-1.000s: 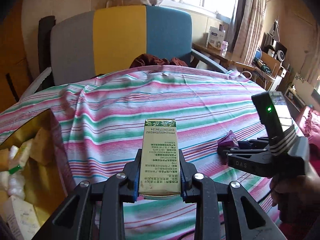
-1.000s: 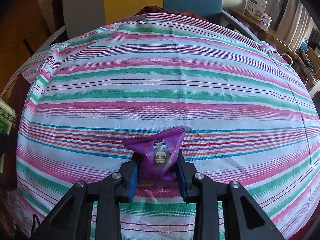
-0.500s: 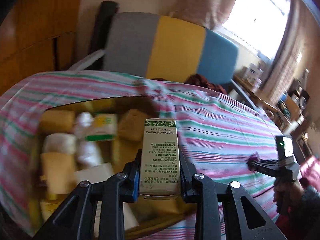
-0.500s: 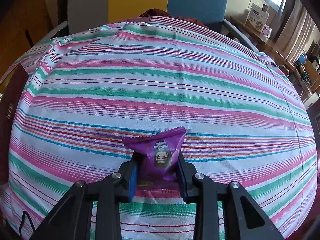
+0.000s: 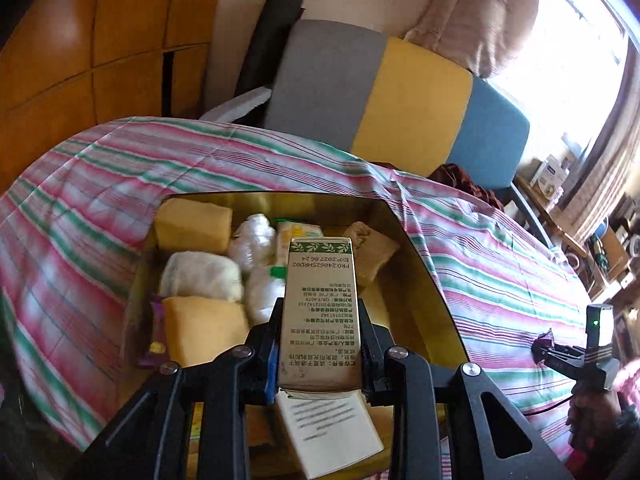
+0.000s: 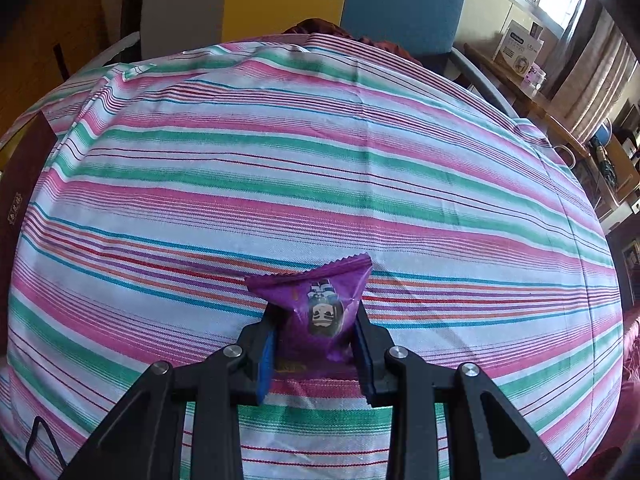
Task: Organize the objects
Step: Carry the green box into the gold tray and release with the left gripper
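Observation:
My left gripper (image 5: 320, 344) is shut on a tall gold-and-green printed box (image 5: 320, 312) and holds it above an open gold box (image 5: 416, 264) full of wrapped snacks. My right gripper (image 6: 316, 344) is shut on a purple snack packet (image 6: 316, 300) with a cartoon face, held low over the striped tablecloth (image 6: 320, 160). The right gripper also shows in the left wrist view (image 5: 576, 356), far right, with the packet (image 5: 545, 339) at its tip.
Inside the gold box lie yellow packets (image 5: 192, 230), white packets (image 5: 200, 276), a purple packet (image 5: 156, 332) and a white leaflet (image 5: 332, 428). A grey, yellow and blue chair (image 5: 400, 96) stands behind the table. A cluttered shelf (image 6: 520, 60) stands at the right.
My left gripper has swung left with the gold-and-green box, from over the cloth to over the open gold box. My right gripper has stayed nearly still with the purple packet.

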Demonstrator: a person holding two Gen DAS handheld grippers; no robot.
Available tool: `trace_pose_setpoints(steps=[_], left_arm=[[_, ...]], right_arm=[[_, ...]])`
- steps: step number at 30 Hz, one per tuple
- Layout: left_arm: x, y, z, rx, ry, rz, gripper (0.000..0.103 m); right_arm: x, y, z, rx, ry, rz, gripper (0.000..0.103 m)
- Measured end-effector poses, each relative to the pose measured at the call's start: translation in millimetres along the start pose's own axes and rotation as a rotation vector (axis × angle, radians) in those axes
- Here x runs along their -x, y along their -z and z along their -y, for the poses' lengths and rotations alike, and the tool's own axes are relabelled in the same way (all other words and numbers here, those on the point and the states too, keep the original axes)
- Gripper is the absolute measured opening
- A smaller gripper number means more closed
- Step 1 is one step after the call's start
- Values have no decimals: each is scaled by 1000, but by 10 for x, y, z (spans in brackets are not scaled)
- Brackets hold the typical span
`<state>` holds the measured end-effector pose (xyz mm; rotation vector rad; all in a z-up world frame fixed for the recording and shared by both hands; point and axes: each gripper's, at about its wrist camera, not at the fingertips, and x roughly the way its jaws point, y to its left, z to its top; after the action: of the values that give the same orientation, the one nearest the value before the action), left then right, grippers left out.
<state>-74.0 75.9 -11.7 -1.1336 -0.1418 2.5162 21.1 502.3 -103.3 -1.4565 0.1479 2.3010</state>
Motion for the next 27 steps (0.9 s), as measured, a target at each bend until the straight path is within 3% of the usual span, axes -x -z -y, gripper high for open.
trace_pose_setpoints(steps=[5,9,13,16,19,27], left_arm=[[-302,-98,219,-14,18,-57,30],[-591,-169,263,40,44,-131,30],[-777,-205,303,47,25,-155,30],[-943,-203,301,31,-29,-194,30],[-1050,-158,249,48,-53,-231,35],[-804,-125,226,11,-83,-146,39]], right_arm=[[-14,-10,0,5,2,1,32],[-19,-26,1,7,2,2,32],[-32,-46,-1,11,1,4,32],[-49,-61,3,12,-2,4,32],[-51,-66,2,13,-4,5,32],[-61,-79,5,10,-5,9,32]])
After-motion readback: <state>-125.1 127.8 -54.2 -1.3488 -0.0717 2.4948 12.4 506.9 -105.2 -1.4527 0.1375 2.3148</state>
